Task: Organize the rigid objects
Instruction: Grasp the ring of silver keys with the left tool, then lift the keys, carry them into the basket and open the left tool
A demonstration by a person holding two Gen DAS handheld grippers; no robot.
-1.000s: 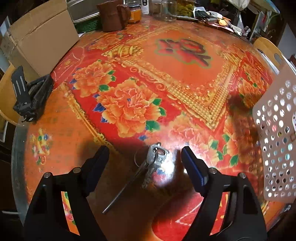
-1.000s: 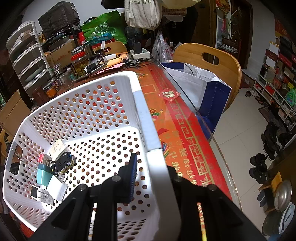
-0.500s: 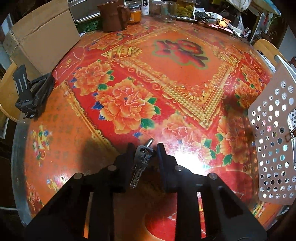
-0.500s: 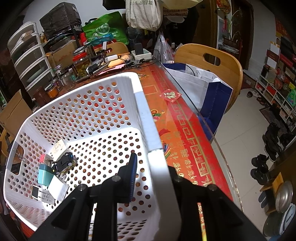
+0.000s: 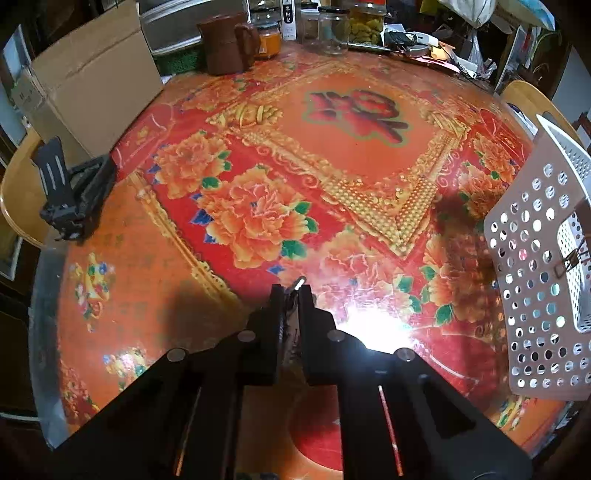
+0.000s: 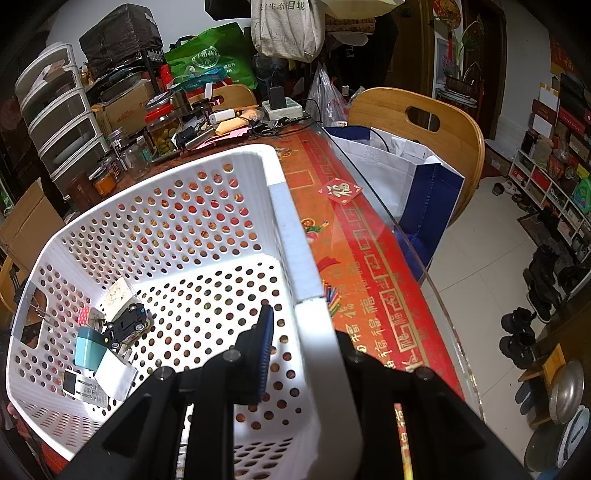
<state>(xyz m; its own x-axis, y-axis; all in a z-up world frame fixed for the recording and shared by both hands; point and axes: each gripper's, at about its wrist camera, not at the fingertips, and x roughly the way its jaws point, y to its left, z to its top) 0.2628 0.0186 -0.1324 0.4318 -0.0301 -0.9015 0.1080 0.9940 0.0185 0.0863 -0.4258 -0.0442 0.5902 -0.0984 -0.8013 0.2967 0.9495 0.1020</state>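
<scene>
My left gripper is shut on a bunch of keys; only a metal tip shows past the fingertips, above the red flowered table. The white perforated basket stands tilted at the right in the left wrist view. My right gripper is shut on the basket's near wall and holds it tipped. Inside the basket lie a black toy car, a teal block and small white chargers.
A cardboard box, a brown jug and glass jars stand at the table's far side. A black phone stand sits at the left edge. A wooden chair with a white-and-blue bag is right of the table.
My left gripper was open around the keys on the table, then shut on them and lifted them. The basket has tipped a little more in my right gripper.
</scene>
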